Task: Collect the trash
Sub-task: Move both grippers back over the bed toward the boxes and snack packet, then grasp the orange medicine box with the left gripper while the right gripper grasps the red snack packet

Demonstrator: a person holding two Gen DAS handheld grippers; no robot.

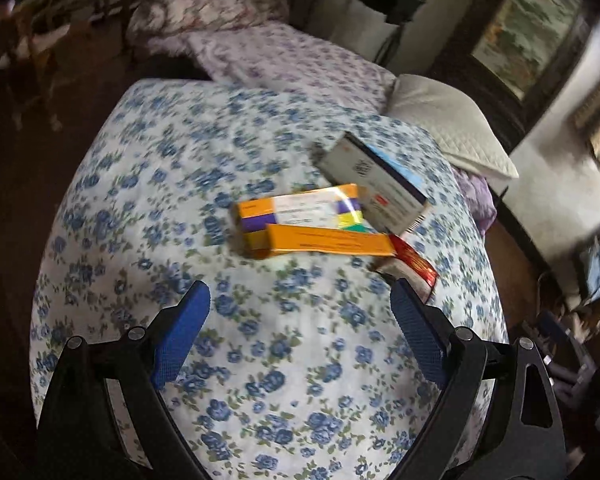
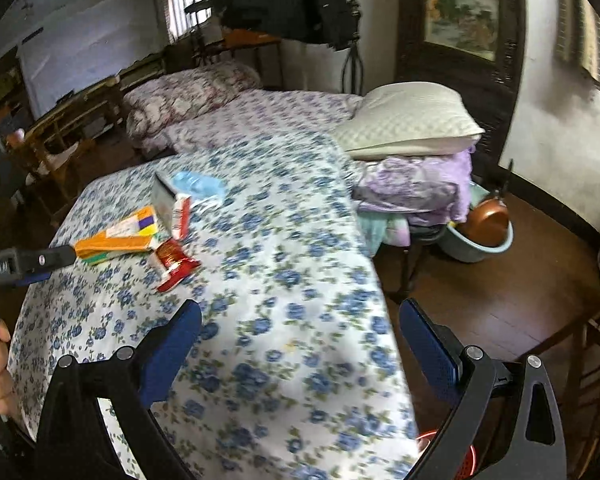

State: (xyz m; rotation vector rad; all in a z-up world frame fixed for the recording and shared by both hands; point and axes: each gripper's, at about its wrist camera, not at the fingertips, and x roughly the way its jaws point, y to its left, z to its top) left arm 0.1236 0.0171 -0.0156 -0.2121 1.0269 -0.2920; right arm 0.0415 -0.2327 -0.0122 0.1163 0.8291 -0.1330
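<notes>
With the jaws of the left gripper (image 1: pixel 300 320) and right gripper (image 2: pixel 300 332) both wide open and empty above the floral bed (image 1: pixel 260 380), the overlapping orange boxes (image 1: pixel 300 220) and red wrapper (image 1: pixel 412 268) ahead could scatter if nudged sideways.

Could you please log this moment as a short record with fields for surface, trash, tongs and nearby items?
surface: blue floral sheet
trash: two orange boxes, a grey box and a red wrapper, clustered on the sheet
left tongs: open, empty, short of the boxes
right tongs: open, empty, over the sheet's edge
nearby: white pillow; basin on the floor
</notes>
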